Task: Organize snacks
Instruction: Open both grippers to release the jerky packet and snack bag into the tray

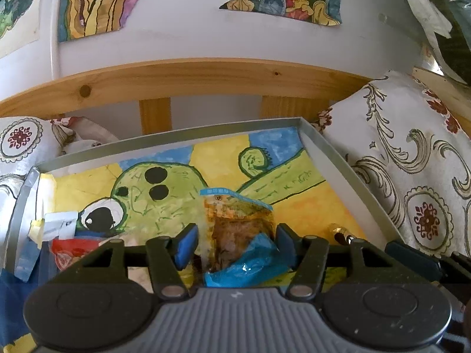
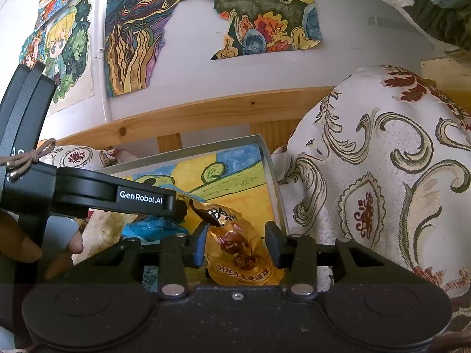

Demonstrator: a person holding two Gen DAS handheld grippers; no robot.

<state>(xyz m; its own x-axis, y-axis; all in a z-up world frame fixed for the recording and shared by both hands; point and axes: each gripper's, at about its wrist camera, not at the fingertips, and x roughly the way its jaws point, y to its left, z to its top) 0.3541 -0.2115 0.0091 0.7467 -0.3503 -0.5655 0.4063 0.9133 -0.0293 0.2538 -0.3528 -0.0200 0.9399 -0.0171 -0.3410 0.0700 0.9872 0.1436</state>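
In the left wrist view, the left tongs are pinching a clear snack packet with blue ends and a brownish filling, both blue pads pressed against its sides. The packet is held over a shallow grey tray whose floor is lined with a painted drawing of a green creature on yellow and blue. A red-and-white wrapper lies at the tray's lower left, and a small gold-wrapped piece sits near the right wall. A patterned cushion rests just beside the tray on the right, with a wooden rail behind.

In the right wrist view, the right tongs grip a golden foil snack bag showing dark red fruit, held near the tray's right wall. The left gripper's black body crosses from the left, with the blue end of its packet beneath it. A person's fingers appear at the left edge.
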